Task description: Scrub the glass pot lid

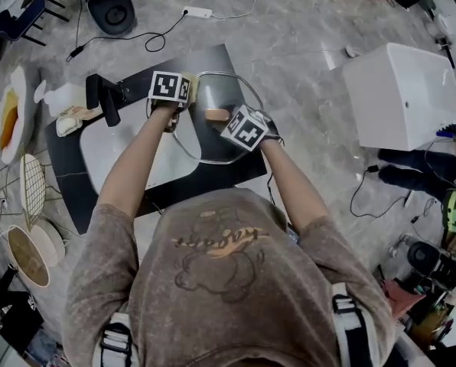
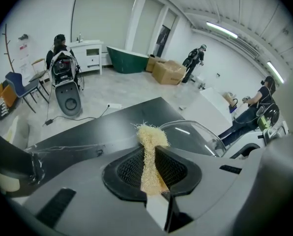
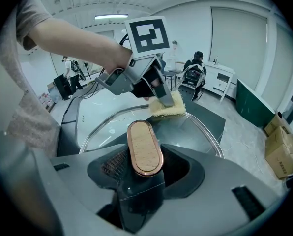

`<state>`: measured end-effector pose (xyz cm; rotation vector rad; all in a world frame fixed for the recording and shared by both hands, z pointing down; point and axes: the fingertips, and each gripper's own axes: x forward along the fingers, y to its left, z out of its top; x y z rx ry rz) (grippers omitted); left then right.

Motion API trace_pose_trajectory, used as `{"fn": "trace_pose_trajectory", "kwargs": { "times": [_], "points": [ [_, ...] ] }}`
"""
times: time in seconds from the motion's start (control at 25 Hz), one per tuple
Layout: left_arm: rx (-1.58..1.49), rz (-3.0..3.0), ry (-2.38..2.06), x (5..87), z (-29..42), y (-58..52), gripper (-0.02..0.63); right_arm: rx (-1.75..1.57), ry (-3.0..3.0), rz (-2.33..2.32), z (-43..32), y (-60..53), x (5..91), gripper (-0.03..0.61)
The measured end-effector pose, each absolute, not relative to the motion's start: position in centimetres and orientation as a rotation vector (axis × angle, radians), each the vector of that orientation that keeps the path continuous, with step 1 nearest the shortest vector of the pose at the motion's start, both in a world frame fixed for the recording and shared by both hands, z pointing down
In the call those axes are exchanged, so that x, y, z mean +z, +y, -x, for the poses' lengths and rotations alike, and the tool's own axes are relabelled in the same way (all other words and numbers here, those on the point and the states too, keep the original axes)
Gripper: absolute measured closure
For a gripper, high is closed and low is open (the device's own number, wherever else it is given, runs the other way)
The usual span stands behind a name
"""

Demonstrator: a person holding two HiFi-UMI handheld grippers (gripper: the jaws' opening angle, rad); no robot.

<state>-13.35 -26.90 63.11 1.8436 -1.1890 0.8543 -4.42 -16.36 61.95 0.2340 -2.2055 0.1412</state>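
Observation:
A square glass pot lid with a metal rim is held over the black counter, above the white sink. Its wooden handle sits between the jaws of my right gripper, which is shut on it. My left gripper is shut on a pale yellow loofah scrubber. In the right gripper view the loofah scrubber rests on the far part of the pot lid. In the head view both grippers meet at the lid, left gripper at its left edge, right gripper at its handle.
A white sink basin is set in the black counter. A black faucet stands at its left. Plates and a wire rack lie further left. A white box stands on the floor at the right. People stand far off.

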Motion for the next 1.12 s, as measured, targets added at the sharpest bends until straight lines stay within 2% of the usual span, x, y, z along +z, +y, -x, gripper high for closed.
{"fn": "trace_pose_trajectory", "kwargs": {
  "times": [1.12],
  "points": [
    [1.209, -2.151, -0.809, 63.0, -0.3, -30.1, 0.538, 0.151, -2.240, -0.233, 4.4, -16.6, 62.0, 0.385]
  ]
}}
